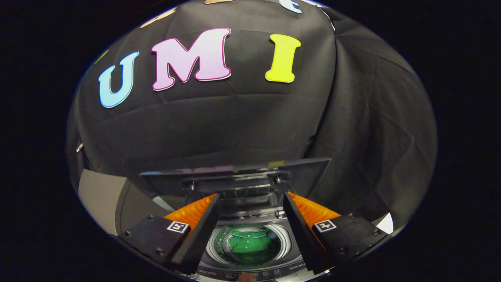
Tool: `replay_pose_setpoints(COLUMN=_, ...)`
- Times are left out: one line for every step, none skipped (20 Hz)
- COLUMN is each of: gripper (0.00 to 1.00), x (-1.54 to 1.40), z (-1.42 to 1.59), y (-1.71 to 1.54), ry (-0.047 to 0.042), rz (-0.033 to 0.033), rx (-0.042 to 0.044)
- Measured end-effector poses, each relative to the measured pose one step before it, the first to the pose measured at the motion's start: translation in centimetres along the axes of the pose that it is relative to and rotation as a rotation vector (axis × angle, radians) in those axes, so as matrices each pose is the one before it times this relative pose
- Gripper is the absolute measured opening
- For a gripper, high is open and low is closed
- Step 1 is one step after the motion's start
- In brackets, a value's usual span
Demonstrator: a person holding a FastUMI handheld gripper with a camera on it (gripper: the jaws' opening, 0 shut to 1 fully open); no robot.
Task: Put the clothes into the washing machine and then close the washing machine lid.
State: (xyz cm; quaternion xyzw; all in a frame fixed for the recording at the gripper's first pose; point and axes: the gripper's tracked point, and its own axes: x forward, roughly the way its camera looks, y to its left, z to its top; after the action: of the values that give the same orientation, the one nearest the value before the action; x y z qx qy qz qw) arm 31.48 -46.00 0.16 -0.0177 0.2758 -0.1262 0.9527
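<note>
The tool [250, 231] is held above the washing machine [250, 270] with its two fingers spread wide apart and nothing between them — it is open and grips nothing. Between the fingers, lower down, the round drum [250, 244] of the machine is seen from above, and inside it lies the green garment [248, 243]; a collar with a pale stripe shows at its top part. The garment rests fully inside the drum, well below the fingertips, and touches neither finger. A light ring surrounds the drum opening, and a dark control strip runs along the near rim of the machine. Just beyond the fingers the lid [235, 174] stands raised — it is open, with its dark glossy underside turned toward the camera, and two screws and a hinge part show on it. Behind the lid hangs the black cloth wall [235, 129] of the booth, with folds on its right part. To the left of the machine a grey panel [101, 196] stands by the wall. At the near rim a small part of a fingertip [245, 277] of a person appears.
</note>
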Motion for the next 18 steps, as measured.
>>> replay_pose_setpoints(gripper=1.00, x=-0.137, z=0.703, y=0.116, ry=-0.00814, rz=0.00081, rx=-0.00522)
replay_pose_setpoints(gripper=1.00, x=0.175, z=0.848, y=0.038, ry=-0.00885, rz=0.00194, rx=-0.00157)
replay_pose_setpoints(gripper=1.00, x=0.267, z=0.654, y=0.106, ry=-0.00745, rz=0.00059, rx=-0.00126)
replay_pose_setpoints(gripper=1.00, x=0.386, z=0.508, y=0.227, ry=-0.00206, rz=-0.00027, rx=-0.00060)
replay_pose_setpoints(gripper=1.00, x=0.805, z=0.638, y=0.209, ry=-0.00379, rz=0.00373, rx=-0.00197)
replay_pose_setpoints(gripper=1.00, x=0.495, z=0.579, y=0.314, ry=-0.00441, rz=0.00177, rx=-0.00309)
replay_pose_setpoints(gripper=1.00, x=0.457, z=0.556, y=0.192, ry=0.00364, rz=0.00101, rx=-0.00515)
replay_pose_setpoints(gripper=1.00, x=0.762, z=0.249, y=0.135, ry=0.00898, rz=-0.00050, rx=-0.00193)
replay_pose_setpoints(gripper=1.00, x=0.417, z=-0.144, y=0.138, ry=0.01636, rz=0.00912, rx=0.00665)
replay_pose_setpoints(gripper=1.00, x=0.468, z=0.280, y=0.119, ry=-0.00828, rz=0.01439, rx=0.01249)
replay_pose_setpoints(gripper=1.00, x=0.871, z=0.039, y=0.276, ry=0.00679, rz=0.00973, rx=0.01186)
replay_pose_setpoints(gripper=1.00, x=0.638, z=-0.098, y=0.151, ry=0.01002, rz=-0.00105, rx=-0.00703)
replay_pose_setpoints(gripper=1.00, x=0.613, z=-0.292, y=-0.164, ry=0.01275, rz=-0.00951, rx=-0.00787)
replay_pose_setpoints(gripper=1.00, x=0.651, z=-0.403, y=0.103, ry=0.01510, rz=-0.00350, rx=-0.00741)
replay_pose_setpoints(gripper=1.00, x=0.641, z=-0.468, y=0.141, ry=0.01187, rz=-0.00460, rx=-0.00636)
replay_pose_setpoints(gripper=1.00, x=0.240, z=-0.390, y=0.037, ry=0.00882, rz=-0.00109, rx=-0.01693)
replay_pose_setpoints(gripper=1.00, x=0.291, z=-0.146, y=0.195, ry=-0.00322, rz=0.00108, rx=-0.01517)
replay_pose_setpoints(gripper=1.00, x=-0.195, z=-0.165, y=0.014, ry=-0.00217, rz=0.00376, rx=0.00066)
